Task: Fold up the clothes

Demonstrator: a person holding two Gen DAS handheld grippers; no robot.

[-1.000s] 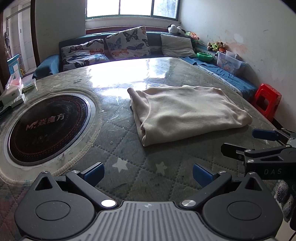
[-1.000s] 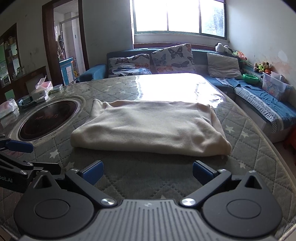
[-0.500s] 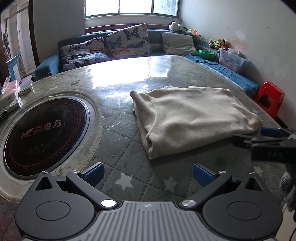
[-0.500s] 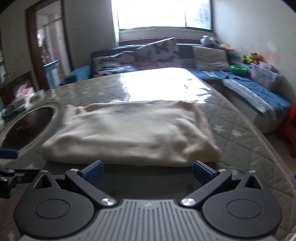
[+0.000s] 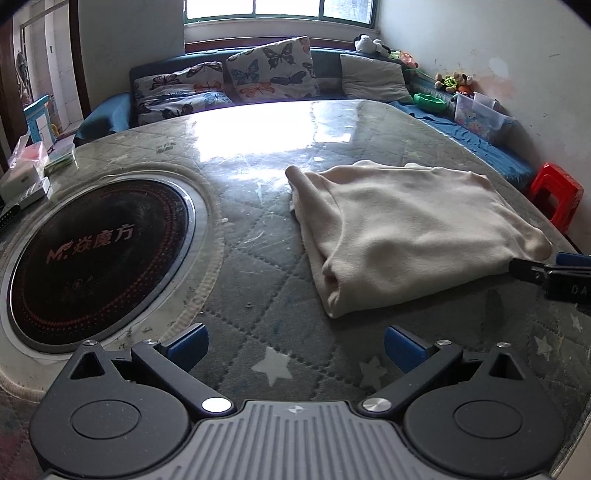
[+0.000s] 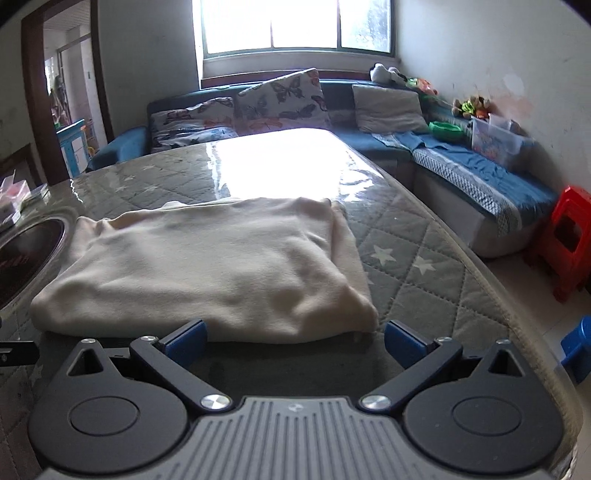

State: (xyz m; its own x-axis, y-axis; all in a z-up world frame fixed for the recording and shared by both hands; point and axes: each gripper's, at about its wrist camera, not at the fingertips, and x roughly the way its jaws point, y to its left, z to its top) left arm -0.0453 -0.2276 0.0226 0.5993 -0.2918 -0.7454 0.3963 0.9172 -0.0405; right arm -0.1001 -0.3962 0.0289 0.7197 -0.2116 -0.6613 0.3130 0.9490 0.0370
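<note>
The right gripper (image 5: 554,271) showed in the left wrist view only as a black arm and a blue pad cut off by the frame edge, at the near right corner of the folded cream-coloured fleece garment (image 5: 402,225), and whether it touched the cloth could not be told. In its own view the right gripper (image 6: 293,341) had its blue-padded fingers (image 6: 184,341) spread wide, empty, with the garment (image 6: 207,273) lying just beyond their tips; the near folded edge sat so close that contact was hard to judge. The left gripper (image 5: 293,349) was likewise wide open and empty, low over the bare cover, the garment a little ahead and to its right. The left edge of the right wrist view was blurred, and only a sliver of a black part appeared there. The garment lay flat as a thick rectangle, its long axis running left to right across the right wrist view, a rounded fold along the side nearer the round black glass cooktop (image 5: 98,258) set into the tabletop (image 5: 258,266). The tabletop wore a grey-green quilted cover with pale stars under a glossy clear sheet that glared beneath the window (image 6: 295,24). Beyond stood a blue sofa (image 5: 122,110) with butterfly-print cushions (image 5: 273,72), and a red plastic stool (image 6: 570,240) by the wall.
</note>
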